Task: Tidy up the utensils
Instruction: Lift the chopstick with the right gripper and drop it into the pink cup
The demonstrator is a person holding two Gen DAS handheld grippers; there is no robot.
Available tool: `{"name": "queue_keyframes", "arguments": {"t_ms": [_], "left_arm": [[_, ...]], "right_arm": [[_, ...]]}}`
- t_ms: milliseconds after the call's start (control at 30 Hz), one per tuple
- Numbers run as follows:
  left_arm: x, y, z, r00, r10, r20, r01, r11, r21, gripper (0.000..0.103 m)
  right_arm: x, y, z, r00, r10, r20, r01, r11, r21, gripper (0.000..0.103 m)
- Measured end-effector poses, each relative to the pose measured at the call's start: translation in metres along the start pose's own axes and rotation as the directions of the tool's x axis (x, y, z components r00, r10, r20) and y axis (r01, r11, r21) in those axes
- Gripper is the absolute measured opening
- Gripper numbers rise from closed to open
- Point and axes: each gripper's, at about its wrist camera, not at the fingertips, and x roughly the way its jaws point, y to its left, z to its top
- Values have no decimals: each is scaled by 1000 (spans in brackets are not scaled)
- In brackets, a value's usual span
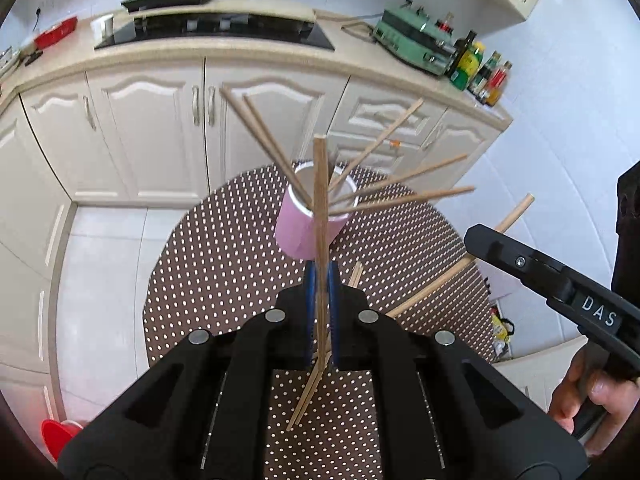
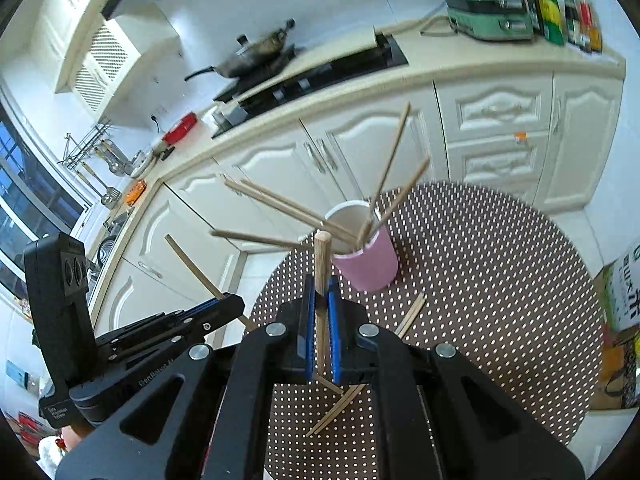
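A round bench (image 1: 224, 280) under a brown white-dotted cloth carries a pink cylindrical cup (image 1: 306, 230) with a white inside, upright, several thin wooden chopsticks (image 1: 400, 200) fanning from its mouth. More wooden chopsticks (image 2: 336, 412) lie loose on the cloth below the grippers. The left gripper (image 1: 320, 280) has its blue-padded jaws clamped on one wooden chopstick (image 1: 320, 200), which runs lengthwise between them, its end sticking out past the tips. The right gripper (image 2: 321, 286) likewise grips a single wooden stick (image 2: 321, 256) between its jaws.

Cream cabinets (image 1: 152, 128) under a beige counter (image 2: 480, 68); white tiled floor (image 1: 100, 272).
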Motion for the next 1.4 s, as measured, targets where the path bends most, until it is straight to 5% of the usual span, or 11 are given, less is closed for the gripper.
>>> {"name": "queue_keyframes", "arguments": {"t_ms": [600, 1400], "left_arm": [[-66, -33, 43, 974, -49, 223, 39, 998, 48, 6], [-9, -26, 103, 960, 39, 278, -43, 999, 11, 6]], "right_arm": [[-50, 18, 44, 978, -18, 209, 45, 991, -123, 5], [10, -9, 100, 977, -52, 205, 81, 987, -136, 5]]}}
